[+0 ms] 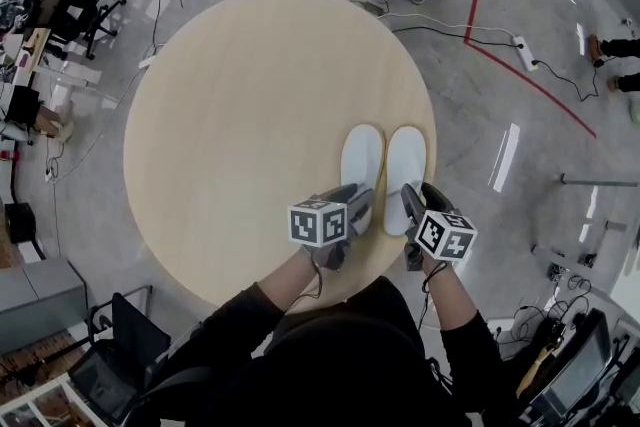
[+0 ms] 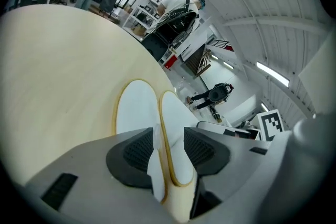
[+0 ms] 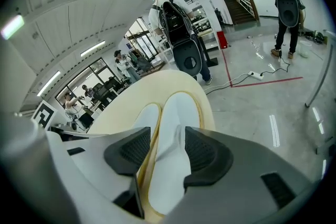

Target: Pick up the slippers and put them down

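Slippers (image 1: 362,160), white, side by side on table (image 1: 230,135)

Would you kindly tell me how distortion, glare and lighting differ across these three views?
Head view: sharp, glare streaks on the glossy grey floor. Left gripper view: heavy fisheye, dark corners, the round pale wooden table bulging, a ceiling strip light blown out. Right gripper view: same fisheye; the white flat slippers stretch toward the lens.
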### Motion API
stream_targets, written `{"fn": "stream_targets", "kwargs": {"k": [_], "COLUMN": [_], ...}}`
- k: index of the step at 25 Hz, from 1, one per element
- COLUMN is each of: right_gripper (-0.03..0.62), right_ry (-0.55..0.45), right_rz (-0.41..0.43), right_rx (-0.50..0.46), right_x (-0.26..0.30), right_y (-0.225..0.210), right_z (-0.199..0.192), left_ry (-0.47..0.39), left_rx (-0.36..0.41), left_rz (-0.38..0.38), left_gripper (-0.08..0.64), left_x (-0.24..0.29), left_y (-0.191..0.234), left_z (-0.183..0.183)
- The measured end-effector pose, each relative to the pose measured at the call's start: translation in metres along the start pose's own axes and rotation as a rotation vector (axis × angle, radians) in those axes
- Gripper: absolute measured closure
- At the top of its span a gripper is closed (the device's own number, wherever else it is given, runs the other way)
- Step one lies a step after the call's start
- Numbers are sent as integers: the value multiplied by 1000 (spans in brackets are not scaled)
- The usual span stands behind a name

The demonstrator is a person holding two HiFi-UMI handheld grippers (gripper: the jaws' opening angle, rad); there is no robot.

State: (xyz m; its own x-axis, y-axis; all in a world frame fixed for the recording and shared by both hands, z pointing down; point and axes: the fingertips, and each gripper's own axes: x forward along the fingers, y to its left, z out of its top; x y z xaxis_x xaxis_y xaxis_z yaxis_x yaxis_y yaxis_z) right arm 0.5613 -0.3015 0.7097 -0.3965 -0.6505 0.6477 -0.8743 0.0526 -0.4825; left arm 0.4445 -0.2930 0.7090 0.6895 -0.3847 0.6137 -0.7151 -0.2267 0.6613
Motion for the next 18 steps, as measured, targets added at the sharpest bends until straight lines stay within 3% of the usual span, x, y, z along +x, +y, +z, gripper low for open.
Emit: {"fn": "stream_targets", "kwargs": {"k": [8,13,16,18], "right_gripper": [396,408,470,553], "right_ry": [-47,-38,-28,-26], "right_rz": [61,138,195,252], "right_rx": [62,64,45,25], "right_x": [-38,-52,-62,-69], "right_y": [24,59,82,99], "right_z": [-2,-16,-25,-29], "left_ry": [-33,7,-19,-61], "left_rx": [-35,-19,-41,-50], "left_rz": [-93,-127,-110,-72], "left_gripper": [370,381,431,511], "left_x": [-49,-84,-105,-118], "left_y": [-31,-47,-50,-45], "left_z": [-21,-58,-72,-74]}}
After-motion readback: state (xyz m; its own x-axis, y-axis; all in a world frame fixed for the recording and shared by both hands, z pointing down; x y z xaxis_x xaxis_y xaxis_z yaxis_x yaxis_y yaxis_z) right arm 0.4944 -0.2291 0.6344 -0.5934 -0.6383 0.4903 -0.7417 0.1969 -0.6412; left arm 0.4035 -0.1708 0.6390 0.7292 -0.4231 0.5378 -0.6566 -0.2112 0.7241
